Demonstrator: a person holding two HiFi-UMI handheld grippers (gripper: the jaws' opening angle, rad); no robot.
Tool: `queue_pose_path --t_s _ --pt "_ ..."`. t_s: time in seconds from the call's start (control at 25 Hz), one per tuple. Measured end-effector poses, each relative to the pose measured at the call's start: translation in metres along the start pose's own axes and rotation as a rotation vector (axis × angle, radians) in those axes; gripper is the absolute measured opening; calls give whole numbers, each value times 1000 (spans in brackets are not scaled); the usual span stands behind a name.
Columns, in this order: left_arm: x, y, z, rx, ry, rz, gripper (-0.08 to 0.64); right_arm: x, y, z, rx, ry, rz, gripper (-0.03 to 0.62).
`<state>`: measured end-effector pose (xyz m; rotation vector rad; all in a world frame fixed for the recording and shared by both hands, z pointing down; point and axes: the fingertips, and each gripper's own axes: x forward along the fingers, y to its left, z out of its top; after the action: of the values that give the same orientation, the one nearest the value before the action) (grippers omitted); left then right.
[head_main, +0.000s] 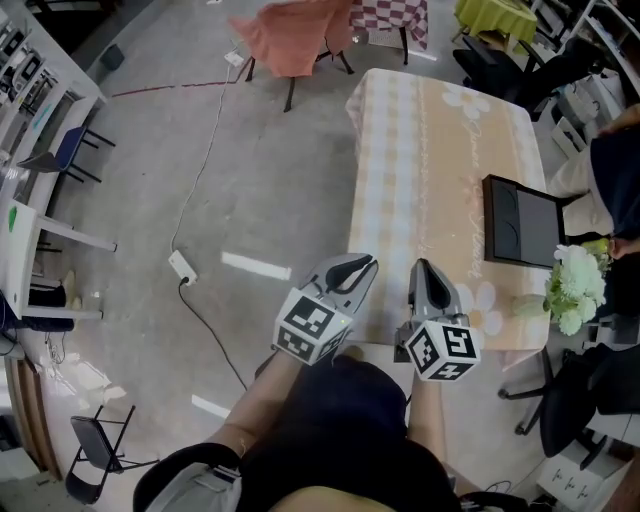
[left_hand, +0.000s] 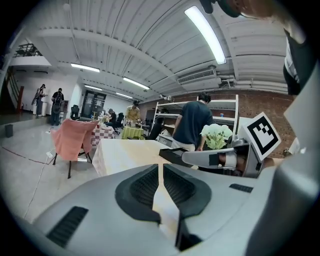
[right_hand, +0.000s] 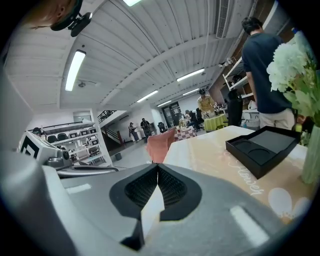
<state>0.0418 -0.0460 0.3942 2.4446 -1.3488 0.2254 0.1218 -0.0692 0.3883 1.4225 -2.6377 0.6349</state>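
Left gripper (head_main: 368, 262): its fingers (left_hand: 144, 186) are pressed tip to tip, with nothing caught between them. Right gripper (head_main: 420, 266), same story: fingers (right_hand: 172, 189) closed on each other, empty. The two hang side by side above the near end of the bench (head_main: 420, 150), the left one over its left edge, the right one just inside. Neither touches the checked cloth.

From the right gripper, the black tray (head_main: 520, 222) lies at 2 o'clock, well apart, flat near the bench's right edge. The white flowers (head_main: 575, 285) stand at 3 o'clock, just nearer than the tray. Out at 9 o'clock from the left gripper, a power strip (head_main: 181, 266) lies on the floor (head_main: 250, 170). Up at 11 o'clock, beyond the bench's far end, stands a pink-draped chair (head_main: 295, 35).
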Motion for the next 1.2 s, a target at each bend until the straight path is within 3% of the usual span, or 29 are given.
queue_pose_path --t_s 0.6,1.2 --pt "59 34 11 10 81 -192 35 44 -30 7 -9 40 -192 5" --pt "108 59 -1 -51 153 -331 35 78 -50 -18 -50 190 -267 6"
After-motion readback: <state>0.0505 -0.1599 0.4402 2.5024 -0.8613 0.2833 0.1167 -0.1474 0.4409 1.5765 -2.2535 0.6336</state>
